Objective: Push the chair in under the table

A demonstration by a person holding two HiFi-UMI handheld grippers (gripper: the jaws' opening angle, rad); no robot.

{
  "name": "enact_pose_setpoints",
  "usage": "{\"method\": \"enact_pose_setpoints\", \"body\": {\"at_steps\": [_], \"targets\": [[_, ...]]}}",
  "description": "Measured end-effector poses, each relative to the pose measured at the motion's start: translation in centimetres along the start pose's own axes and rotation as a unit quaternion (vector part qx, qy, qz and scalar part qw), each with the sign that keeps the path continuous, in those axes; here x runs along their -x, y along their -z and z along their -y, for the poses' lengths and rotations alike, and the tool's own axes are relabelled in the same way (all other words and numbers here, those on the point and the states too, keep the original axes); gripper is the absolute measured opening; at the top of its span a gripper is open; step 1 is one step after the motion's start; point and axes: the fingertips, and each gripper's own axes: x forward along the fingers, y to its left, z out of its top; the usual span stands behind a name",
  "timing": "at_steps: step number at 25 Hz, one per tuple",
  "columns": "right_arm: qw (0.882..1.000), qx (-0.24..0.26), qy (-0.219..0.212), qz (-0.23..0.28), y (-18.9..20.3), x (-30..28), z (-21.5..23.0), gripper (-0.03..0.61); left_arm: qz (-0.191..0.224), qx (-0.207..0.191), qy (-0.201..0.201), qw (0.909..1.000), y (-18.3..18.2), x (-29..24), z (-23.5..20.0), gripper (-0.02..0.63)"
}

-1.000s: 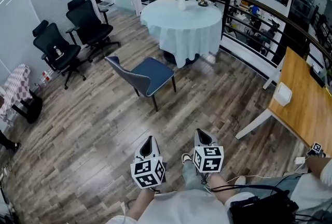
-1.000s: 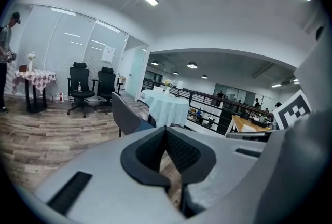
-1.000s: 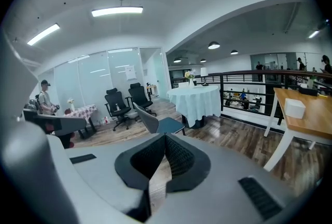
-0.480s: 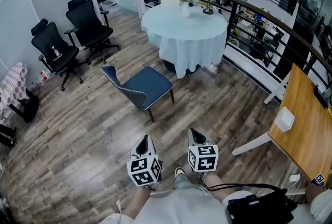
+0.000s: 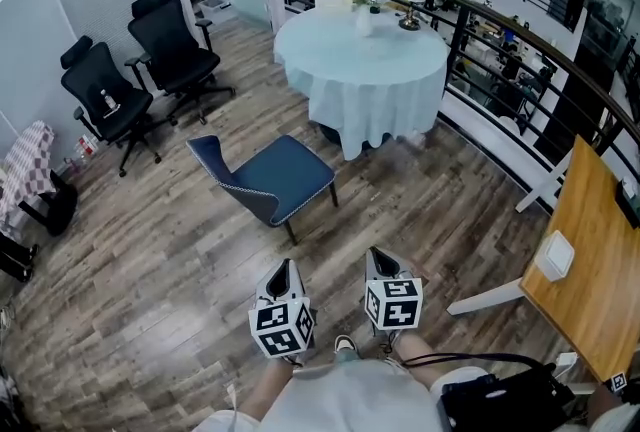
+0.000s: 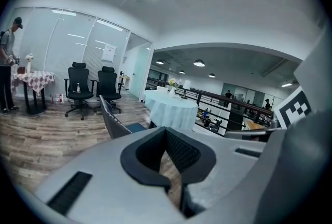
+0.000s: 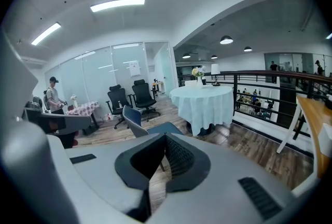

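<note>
With the left hand-held gripper (image 5: 285, 270) and right hand-held gripper (image 5: 381, 260) both closed and empty, approach seems underway; next, meet the blue chair (image 5: 272, 178) and push it under the tabletop (image 5: 360, 35).

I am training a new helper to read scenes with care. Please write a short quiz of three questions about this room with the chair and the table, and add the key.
1. True or false: the left gripper and the right gripper are both shut and empty.
2. Relative to the round table, the blue chair is: A pushed in under it; B on the open floor, apart from it; C lying on its side.
3. How many black office chairs stand near the glass wall?
Key: 1 true; 2 B; 3 two.
</note>
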Motion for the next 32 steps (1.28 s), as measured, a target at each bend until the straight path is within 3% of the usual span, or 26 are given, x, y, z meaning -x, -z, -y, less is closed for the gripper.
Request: {"method": "enact_pose_setpoints", "body": {"at_steps": [16, 32], "targets": [[1.0, 0.013, -0.022, -0.012, -2.2, -4.9, 4.1, 0.017, -0.002, 0.007, -0.017, 0.9998, -1.1, -6.5, 1.4, 0.003], [0.999, -0.007, -0.011, -0.032, -2.2, -8.1, 7.0, 0.017, -0.027, 0.001, -0.006, 0.9996, -1.1, -11.1, 1.6, 0.003]]}}
